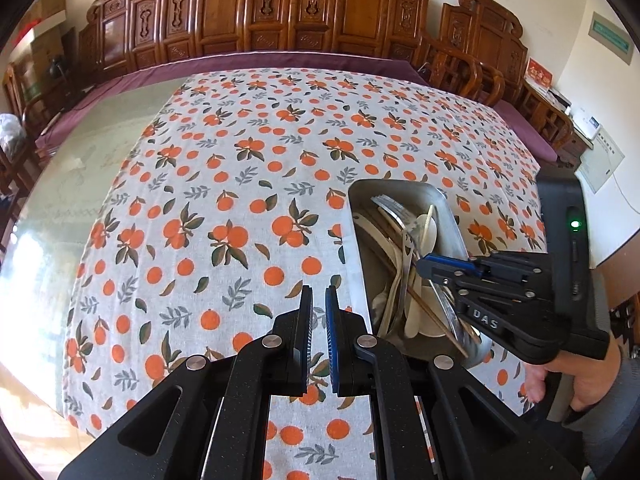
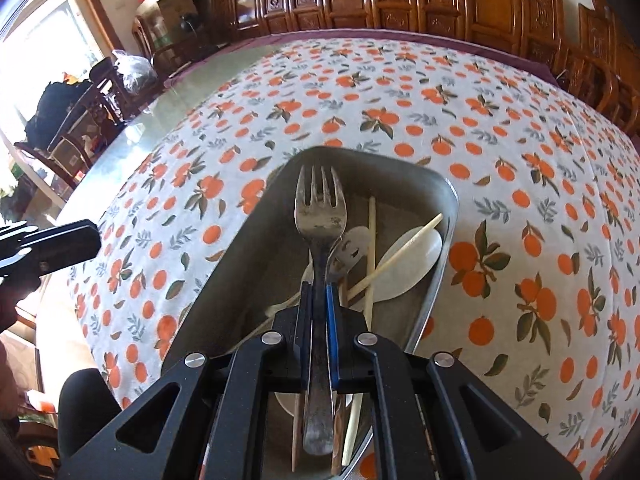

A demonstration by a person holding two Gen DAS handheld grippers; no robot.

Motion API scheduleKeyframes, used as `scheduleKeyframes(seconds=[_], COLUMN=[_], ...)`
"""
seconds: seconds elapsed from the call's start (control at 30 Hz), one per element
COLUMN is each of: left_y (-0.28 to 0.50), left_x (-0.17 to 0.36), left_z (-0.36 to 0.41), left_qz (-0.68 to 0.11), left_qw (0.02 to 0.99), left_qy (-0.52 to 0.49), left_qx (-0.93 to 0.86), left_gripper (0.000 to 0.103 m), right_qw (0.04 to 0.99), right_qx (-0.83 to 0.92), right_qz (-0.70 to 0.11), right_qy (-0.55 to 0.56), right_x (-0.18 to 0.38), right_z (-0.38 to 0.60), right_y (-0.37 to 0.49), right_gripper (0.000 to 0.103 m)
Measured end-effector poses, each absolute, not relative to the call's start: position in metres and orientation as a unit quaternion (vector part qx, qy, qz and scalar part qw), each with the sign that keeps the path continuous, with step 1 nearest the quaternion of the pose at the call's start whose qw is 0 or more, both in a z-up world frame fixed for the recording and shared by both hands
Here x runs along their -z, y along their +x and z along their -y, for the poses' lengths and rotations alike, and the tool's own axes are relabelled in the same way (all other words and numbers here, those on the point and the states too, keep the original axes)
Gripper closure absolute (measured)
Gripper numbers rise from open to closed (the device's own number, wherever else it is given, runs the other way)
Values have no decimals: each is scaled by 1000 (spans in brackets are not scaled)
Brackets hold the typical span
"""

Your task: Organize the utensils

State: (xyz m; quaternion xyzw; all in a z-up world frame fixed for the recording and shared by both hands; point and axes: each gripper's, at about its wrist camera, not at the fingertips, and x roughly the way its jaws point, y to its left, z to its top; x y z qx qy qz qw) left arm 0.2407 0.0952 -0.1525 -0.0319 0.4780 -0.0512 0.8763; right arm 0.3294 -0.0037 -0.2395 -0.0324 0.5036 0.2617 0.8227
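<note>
A metal tray (image 2: 248, 240) lies on the orange-print tablecloth (image 2: 520, 184) and holds several utensils: a white spoon (image 2: 412, 256), pale chopsticks (image 2: 372, 240) and a slotted spoon (image 2: 352, 244). My right gripper (image 2: 319, 292) is shut on the handle of a steel fork (image 2: 319, 216), tines pointing away, just above the tray's contents. From the left wrist view, the right gripper (image 1: 424, 268) reaches over the tray (image 1: 356, 240) from the right, with the fork (image 1: 386, 204) running through it. My left gripper (image 1: 319, 292) is shut on nothing, over the cloth just left of the tray.
Bare glass tabletop (image 1: 100, 152) shows left of the cloth. Carved wooden chairs (image 1: 280, 12) line the far side and the right side of the table. A person's hand (image 1: 592, 380) grips the right tool. More chairs and bags (image 2: 80, 112) stand at the left.
</note>
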Motion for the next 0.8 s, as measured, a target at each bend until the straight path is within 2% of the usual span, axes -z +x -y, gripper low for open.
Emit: scheduleKeyframes(seconds=[0.2, 0.47, 0.53, 0.6, 0.63, 0.73, 0.77, 0.8], left_y=[240, 227, 222, 214, 211, 202, 199, 195], left_x=[150, 132, 124, 117, 113, 103, 101, 97], left_z=[-94, -85, -82, -77, -74, -66, -63, -60], left_qz=[-476, -463, -456, -448, -444, -434, -431, -428], left_qw=[878, 884, 888, 892, 894, 899, 900, 902], left_qy=[-32, -28, -27, -25, -24, -21, -20, -18], left_qx=[50, 50, 51, 52, 53, 55, 56, 56], left_gripper=[98, 96, 91, 80, 79, 66, 60, 47], right_qw=[826, 847, 856, 863, 869, 882, 885, 891], right_qx=[-262, -259, -258, -252, -247, -236, -232, -225], right_qz=[-497, -464, -448, -437, -429, -409, -403, -396], right_qy=[-37, -19, -13, -12, -12, -2, 0, 1], right_x=[240, 205, 189, 177, 168, 147, 142, 135], right_z=[3, 24, 33, 41, 47, 65, 71, 78], right_y=[327, 311, 301, 292, 285, 266, 261, 252], right_gripper=[94, 94, 94, 93, 89, 79, 77, 72])
